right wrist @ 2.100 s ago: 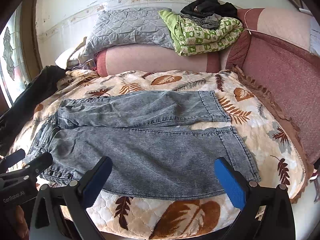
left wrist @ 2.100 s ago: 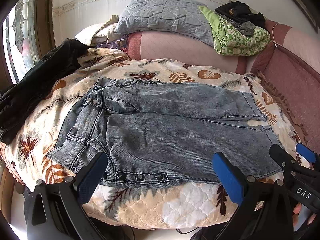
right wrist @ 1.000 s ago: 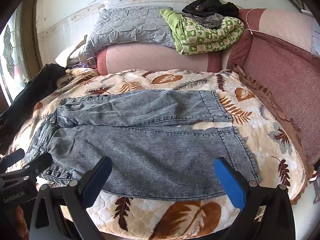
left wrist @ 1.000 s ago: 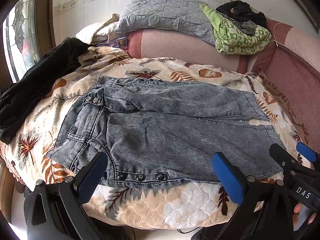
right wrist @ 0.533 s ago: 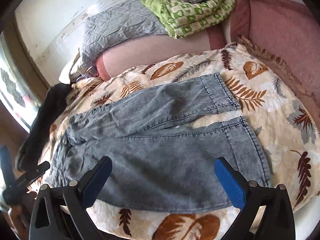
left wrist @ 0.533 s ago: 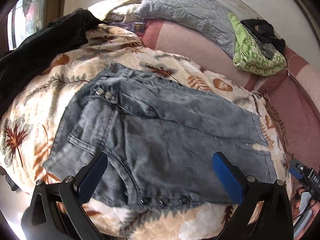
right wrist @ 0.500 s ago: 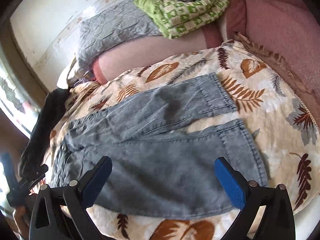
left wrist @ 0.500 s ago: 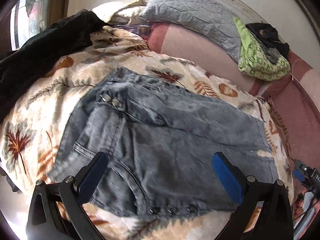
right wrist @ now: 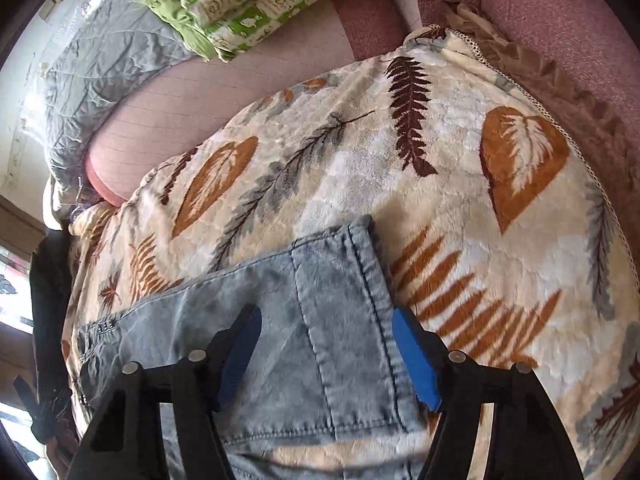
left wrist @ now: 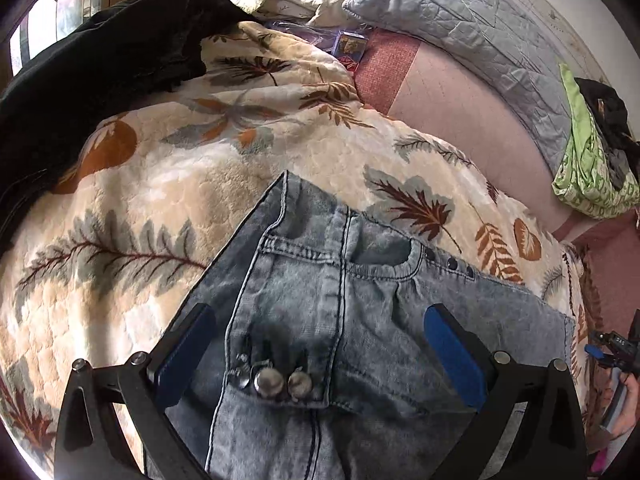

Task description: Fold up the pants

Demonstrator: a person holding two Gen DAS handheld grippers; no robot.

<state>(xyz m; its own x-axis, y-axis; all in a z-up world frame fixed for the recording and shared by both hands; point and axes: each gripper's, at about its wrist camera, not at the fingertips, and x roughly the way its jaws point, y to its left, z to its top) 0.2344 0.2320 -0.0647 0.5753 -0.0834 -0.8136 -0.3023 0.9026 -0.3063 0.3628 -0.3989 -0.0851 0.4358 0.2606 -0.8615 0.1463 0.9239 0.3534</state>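
The pants [left wrist: 360, 320] are lying soft and floppy on the bed [left wrist: 160, 184]. The left tool [left wrist: 320, 356] is gaping over the waist; the right tool [right wrist: 328, 356] is closing around the leg hem, a good spot to pinch.

Left gripper [left wrist: 320, 354] angled steeply down, jaws spread wide, nothing pinched. Right gripper [right wrist: 326, 354] also tilted down, jaws closing, pads not yet pressing. A hand [left wrist: 626, 408] shows at the frame edge, probably the right one.
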